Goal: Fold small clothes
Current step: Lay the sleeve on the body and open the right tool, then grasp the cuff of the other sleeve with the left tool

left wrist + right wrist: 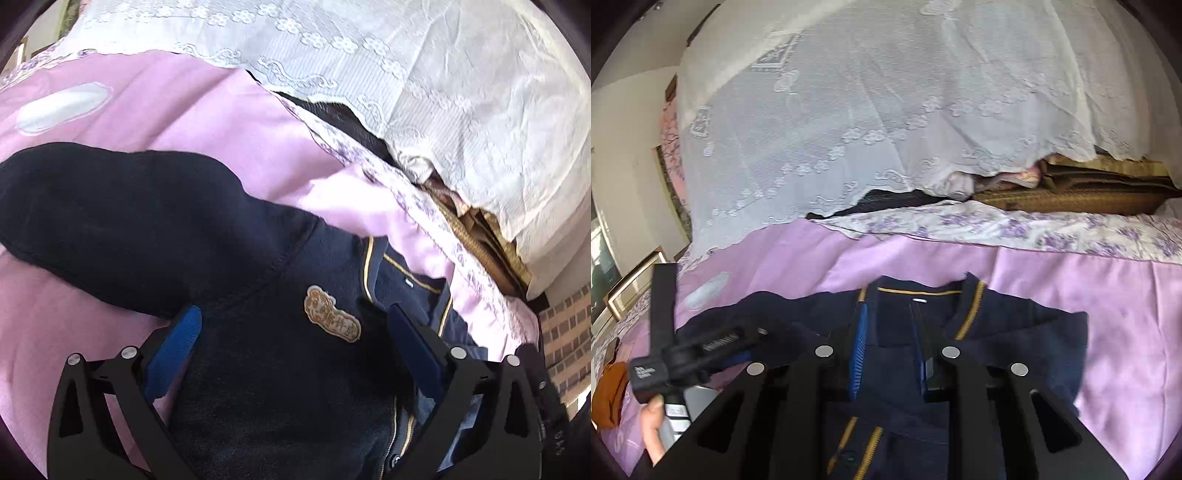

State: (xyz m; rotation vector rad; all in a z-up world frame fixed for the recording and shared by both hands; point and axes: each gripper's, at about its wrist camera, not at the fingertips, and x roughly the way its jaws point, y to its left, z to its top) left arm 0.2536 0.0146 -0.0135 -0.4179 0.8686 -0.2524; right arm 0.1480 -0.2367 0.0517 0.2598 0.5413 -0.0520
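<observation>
Right now your navy cardigan [997, 332] lies flat on the pink sheet [1126, 332], collar at the far end, its unfolded sleeve [110, 214] stretching left, nearest your left gripper [291, 332], which hovers wide open; your right gripper [890, 325] is slightly parted, gripping nothing.

A navy knit cardigan [997, 332] with gold trim and a chest badge lies flat on the pink bedspread [1108, 295].

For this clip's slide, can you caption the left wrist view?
Open left gripper over a navy jacket with an embroidered badge, spread on a lilac bedsheet.
</observation>
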